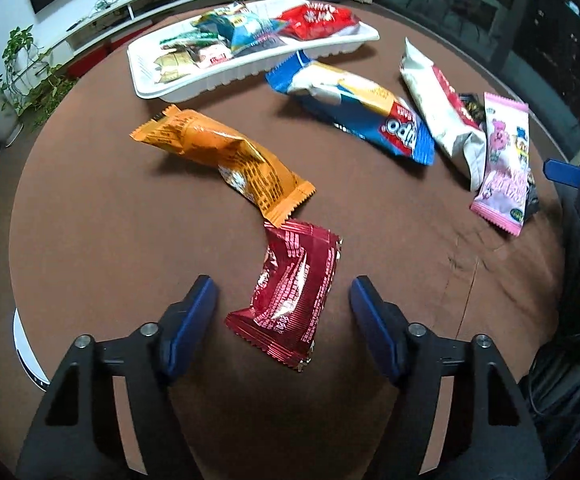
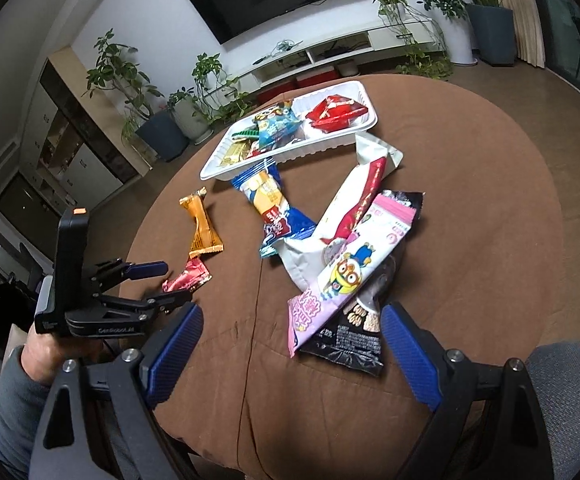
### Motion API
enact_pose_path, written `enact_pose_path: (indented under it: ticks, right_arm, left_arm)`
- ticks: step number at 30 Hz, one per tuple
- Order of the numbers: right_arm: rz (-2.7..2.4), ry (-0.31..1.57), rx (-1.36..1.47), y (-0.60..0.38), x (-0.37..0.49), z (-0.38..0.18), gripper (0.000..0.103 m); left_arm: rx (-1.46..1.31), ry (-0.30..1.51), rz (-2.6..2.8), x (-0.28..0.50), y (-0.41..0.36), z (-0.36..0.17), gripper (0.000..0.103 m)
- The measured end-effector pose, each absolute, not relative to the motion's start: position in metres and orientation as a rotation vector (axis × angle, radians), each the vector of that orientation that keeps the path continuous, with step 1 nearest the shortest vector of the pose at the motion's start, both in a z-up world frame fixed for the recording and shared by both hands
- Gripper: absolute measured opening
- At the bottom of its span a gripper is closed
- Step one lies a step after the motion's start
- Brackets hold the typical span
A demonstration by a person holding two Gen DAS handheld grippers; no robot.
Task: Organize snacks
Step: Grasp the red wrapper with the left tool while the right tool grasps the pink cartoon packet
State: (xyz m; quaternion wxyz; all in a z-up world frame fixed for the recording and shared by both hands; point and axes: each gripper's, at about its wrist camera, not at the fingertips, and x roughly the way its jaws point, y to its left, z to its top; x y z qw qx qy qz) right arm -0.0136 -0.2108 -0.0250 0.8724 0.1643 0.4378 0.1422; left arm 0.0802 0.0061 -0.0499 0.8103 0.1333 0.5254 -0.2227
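L gripper (image 1: 283, 294) w/ blue-padded fingers is spread wide, nothing held; a crinkled dark-red foil snack packet (image 1: 290, 296) lies flat on the round brown cloth-covered table (image 1: 110, 240) between its fingers, touching neither. R gripper (image 2: 292, 324) is also spread wide and empty, low over the table's near edge; just ahead of it lies a pile: a pink cartoon-printed snack packet (image 2: 342, 276) on top of a black glossy snack packet (image 2: 350, 336), w/ a white-and-red long snack bag (image 2: 354, 208) partly under the pink one. Further out from the dark-red packet, an orange crimped-end snack wrapper (image 1: 226, 160) lies w/ its near end touching it. Beyond, a blue-and-white snack bag (image 1: 354, 108) sits just beside the pile. Farthest, a white rectangular plastic tray (image 1: 150, 84) w/ several packets in it, incl. a bright-red foil packet (image 1: 318, 20) at one end.
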Motion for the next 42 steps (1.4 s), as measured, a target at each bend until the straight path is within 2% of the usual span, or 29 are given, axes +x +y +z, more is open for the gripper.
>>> enact_pose_path:
  ticks: [6,10,11,19,26,33,38,42]
  right_arm:
    - [0.295,0.922,0.343,-0.209,-0.015,-0.028,0.092]
    - [0.298,0.924,0.340,-0.207,-0.016,-0.027,0.090]
    - [0.300,0.923,0.339,-0.207,-0.015,-0.026,0.089]
    - [0.291,0.913,0.336,-0.208,-0.015,-0.022,0.085]
    - [0.274,0.918,0.339,-0.215,-0.009,-0.021,0.080]
    - [0.246,0.926,0.341,-0.222,0.004,-0.022,0.078]
    - [0.263,0.950,0.363,-0.222,0.016,-0.025,0.066]
    - [0.292,0.975,0.388,-0.218,0.019,-0.030,0.061]
  left_arm:
    - [0.291,1.141,-0.483,0.082,0.003,-0.051,0.058]
    - [0.286,1.142,-0.479,0.082,0.003,-0.049,0.041]
    - [0.285,1.140,-0.477,0.081,0.003,-0.048,0.040]
    - [0.290,1.129,-0.472,0.073,0.000,-0.047,0.037]
    - [0.210,1.110,-0.471,0.063,0.008,-0.045,0.034]
    - [0.129,1.102,-0.476,0.045,0.016,-0.043,0.033]
    - [0.067,1.089,-0.492,0.032,0.017,-0.040,0.033]
    - [0.011,1.083,-0.504,0.028,0.020,-0.040,0.033]
